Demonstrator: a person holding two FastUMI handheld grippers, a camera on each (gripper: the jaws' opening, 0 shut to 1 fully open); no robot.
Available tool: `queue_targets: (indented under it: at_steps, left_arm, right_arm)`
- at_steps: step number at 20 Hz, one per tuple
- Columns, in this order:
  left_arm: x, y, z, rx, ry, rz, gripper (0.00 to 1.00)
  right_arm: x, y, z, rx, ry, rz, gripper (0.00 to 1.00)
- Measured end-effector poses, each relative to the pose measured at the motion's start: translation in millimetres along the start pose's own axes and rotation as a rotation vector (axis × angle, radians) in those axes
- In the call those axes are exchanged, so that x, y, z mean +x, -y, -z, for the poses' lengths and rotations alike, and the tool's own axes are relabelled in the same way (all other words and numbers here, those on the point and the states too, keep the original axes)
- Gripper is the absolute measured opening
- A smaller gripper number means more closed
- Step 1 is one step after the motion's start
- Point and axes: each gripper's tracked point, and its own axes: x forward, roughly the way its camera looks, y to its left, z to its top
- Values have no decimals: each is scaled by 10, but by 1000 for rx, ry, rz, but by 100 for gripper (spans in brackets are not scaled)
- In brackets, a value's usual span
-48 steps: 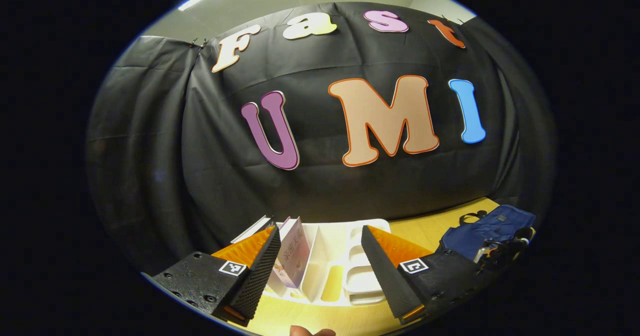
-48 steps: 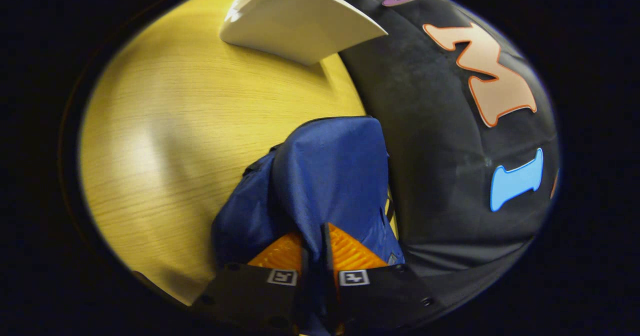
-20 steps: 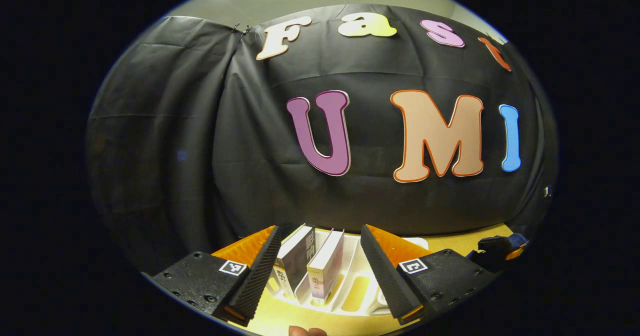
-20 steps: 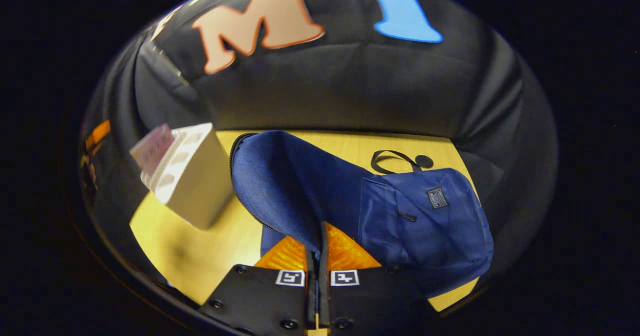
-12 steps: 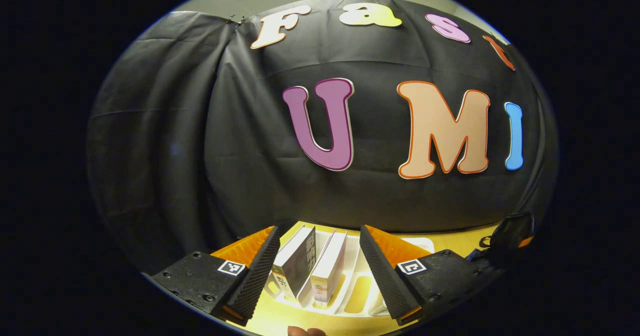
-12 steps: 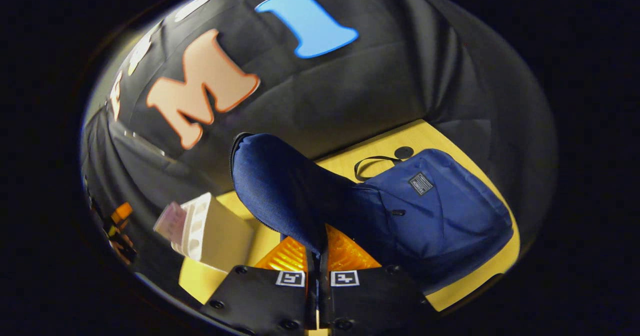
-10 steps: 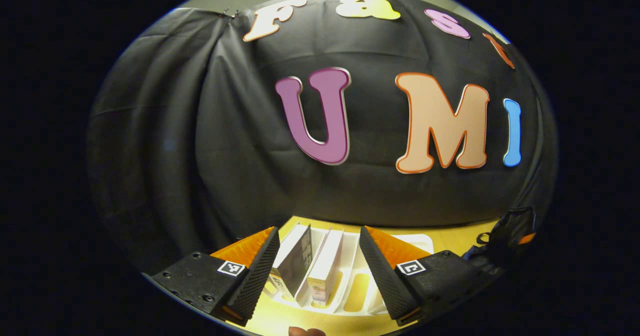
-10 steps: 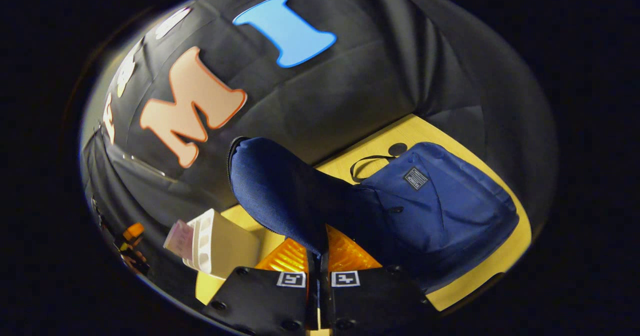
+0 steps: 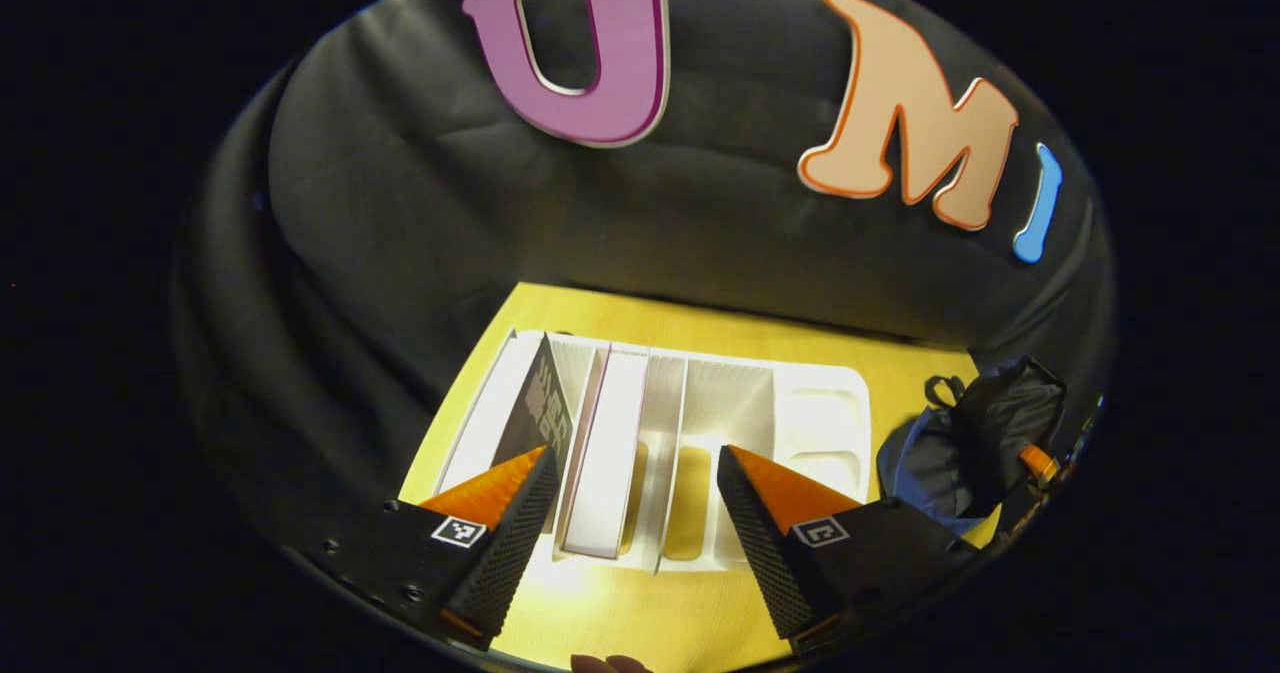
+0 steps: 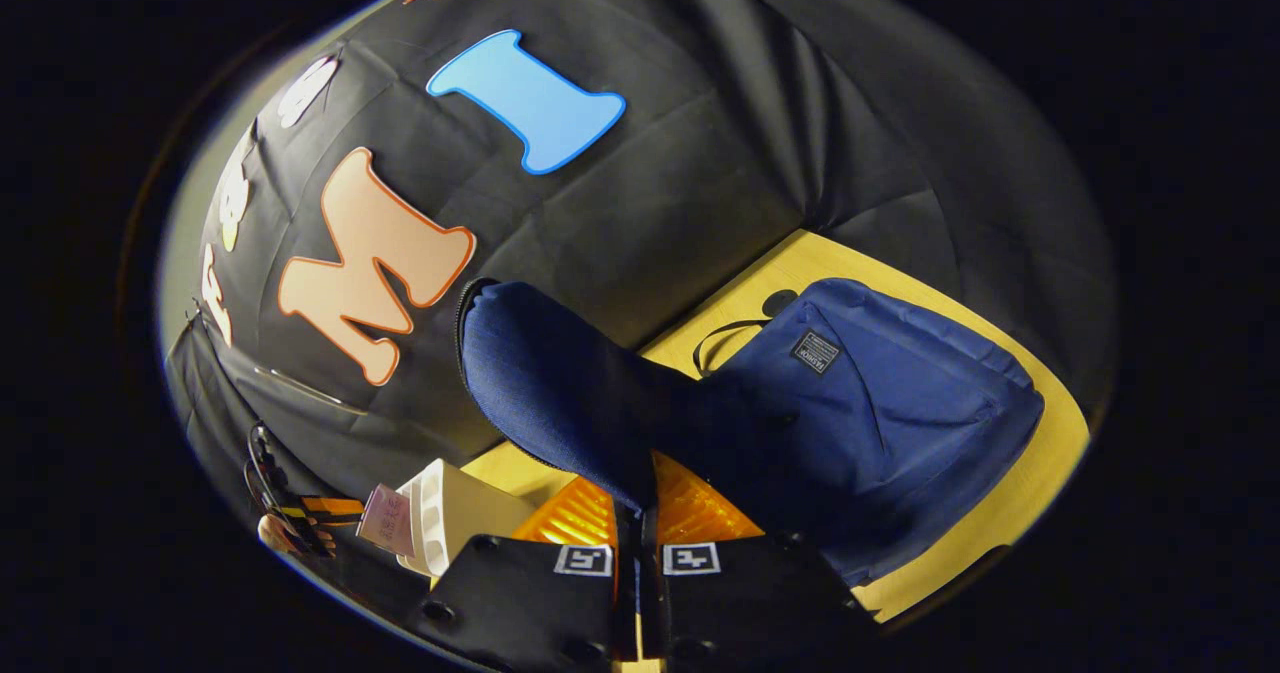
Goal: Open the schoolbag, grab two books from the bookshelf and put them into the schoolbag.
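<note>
Hovering above the bookshelf [image 9: 820, 423], the left gripper [image 9: 636, 498] is released, its fingers spread wide with nothing between them.

Bookshelf: white, slotted, lying on the yellow worktop [image 9: 620, 618] just ahead of and below the left gripper; its slots run away from the camera. In the right gripper view it [image 10: 445, 518] appears at lower left, beside the bag.

Dark book [image 9: 540, 418]: leaning in the leftmost slot, just above the left finger [image 9: 515, 538].

White book [image 9: 605, 478]: standing in the next slot, lying between the two fingers in the left gripper view, nearer the left one. A pinkish cover [image 10: 385, 523] pokes out of the bookshelf in the right gripper view; which book it belongs to cannot be told.

Schoolbag [image 10: 880, 423]: blue, lying on the worktop [image 10: 1040, 498] to the right of the bookshelf. In the left gripper view it [image 9: 960, 453] sits at the right edge, well apart from the left gripper.

Flap [image 10: 560, 393]: the bag's blue front panel, lifted upright off the body.

Right gripper [image 10: 637, 523]: clenched on the flap's lower edge, both fingers pressing the fabric, with the bag's body just to its right.
</note>
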Motion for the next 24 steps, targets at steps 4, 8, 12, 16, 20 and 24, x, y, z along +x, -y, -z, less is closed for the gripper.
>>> queue_targets:
  at_steps: [4,8,12,16,20,24]
  left_arm:
    - [253,-69,114,39,-142,-30,96]
    - [412,-149,193,81,-237,-37,78]
    - [455,-168,219,120,-289,-61,57]
    - [540,-131,339,126,-356,-28,40]
    - [528,-145,351,126,-374,-33,36]
    - [482,-179,350,118,-365,-36,32]
  right_arm:
    - [-8,22,17,-18,13,-3,4]
    - [-9,28,10,-24,8,-4,5]
    - [-16,41,-5,-32,5,1,5]
    - [-20,55,9,-32,2,7,7]
    - [-19,64,0,-36,2,12,6]
    - [-16,70,-2,-34,2,15,7]
